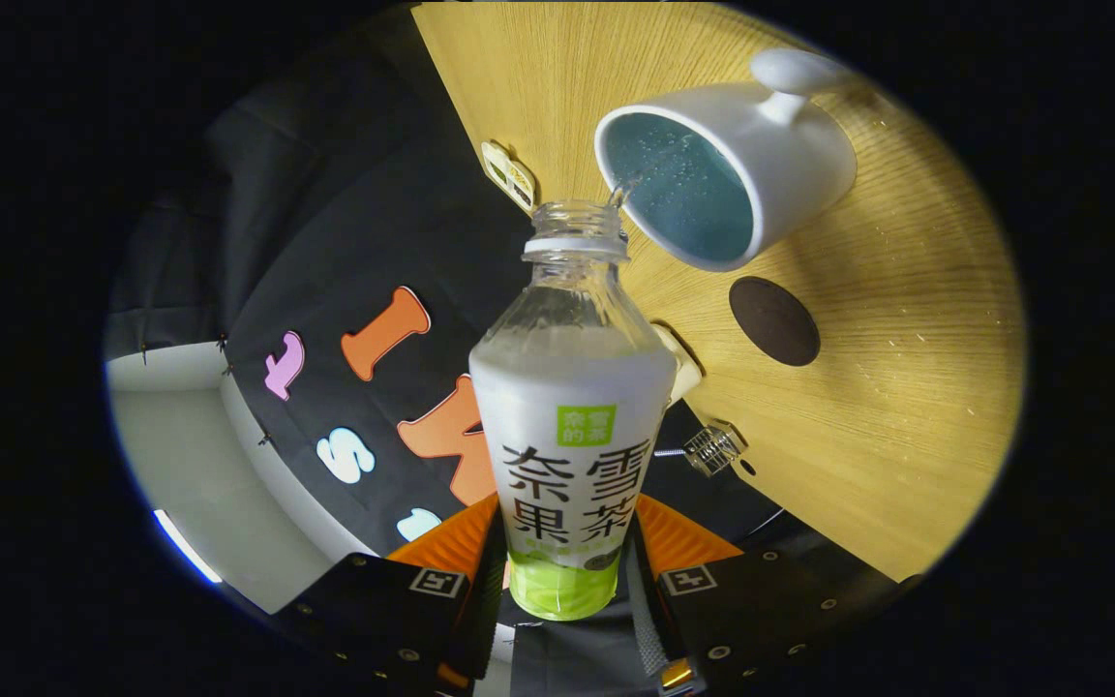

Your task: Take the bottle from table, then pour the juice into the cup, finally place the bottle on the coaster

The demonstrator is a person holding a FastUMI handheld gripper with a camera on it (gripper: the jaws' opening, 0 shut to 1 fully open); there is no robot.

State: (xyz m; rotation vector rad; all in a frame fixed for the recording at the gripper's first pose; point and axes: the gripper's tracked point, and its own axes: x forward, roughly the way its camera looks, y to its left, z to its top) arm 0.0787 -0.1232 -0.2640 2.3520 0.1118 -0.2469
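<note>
Gripping the bottle low on its labelled body, gripper clamped with an orange finger pressed on either side. Tilted toward the cup, uncapped mouth at the rim, thin stream running into the blue inside. Just beside the bottle's shoulder, a dark round coaster, bare, on the wooden table. Beyond the bottle's mouth, cup upright on that table.

I see the wooden table brightly and warmly lit, its grain crisp; the booth wall is dim beyond the bottle; a white glare strip sits low on the left; fisheye bending curves the table edge; the bottle and cup stay sharp.
</note>
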